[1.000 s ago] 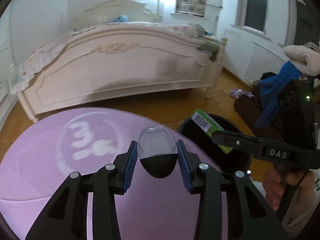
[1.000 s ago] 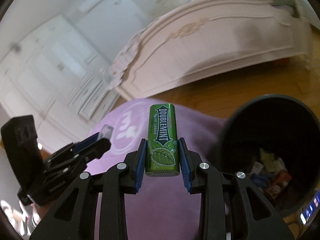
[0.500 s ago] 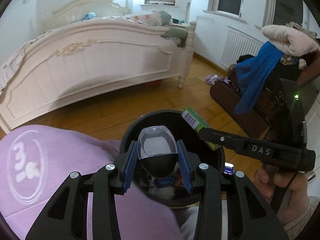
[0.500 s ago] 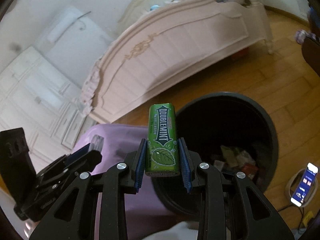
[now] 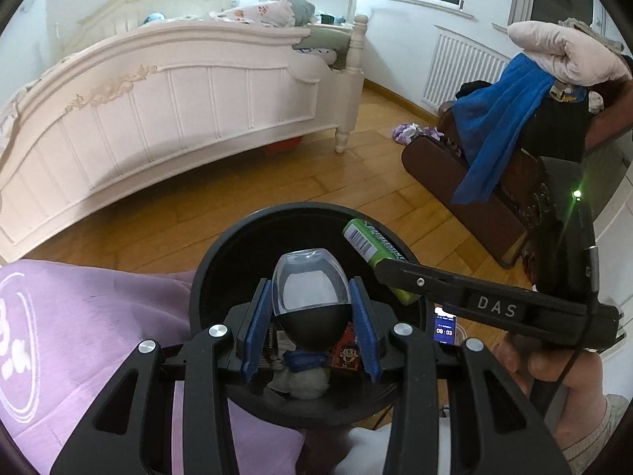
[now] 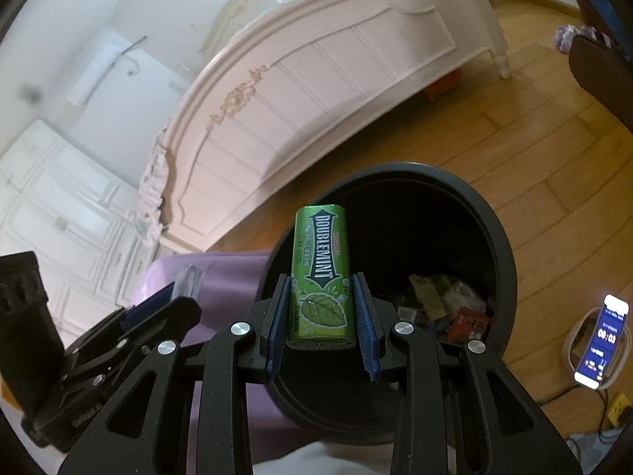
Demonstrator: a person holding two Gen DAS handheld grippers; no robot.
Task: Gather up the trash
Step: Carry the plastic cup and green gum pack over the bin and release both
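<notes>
Both grippers are now brought over the black bin (image 5: 205,277), left gripper (image 5: 310,304) clamped on a light, slippery capsule (image 5: 310,301), right gripper (image 6: 321,308) on a rigid gum pack (image 6: 319,273).

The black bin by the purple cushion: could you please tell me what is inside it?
The bin holds mixed litter at the bottom: a red wrapper, crumpled packets and something white. The grippers and their items cover the rest.

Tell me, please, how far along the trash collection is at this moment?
Done: wrappers and scraps already lie in the black bin. In hand: the left gripper clamps a small black and clear case, and the right gripper clamps a green gum pack, both over the bin's mouth. Left: letting both drop in.
</notes>
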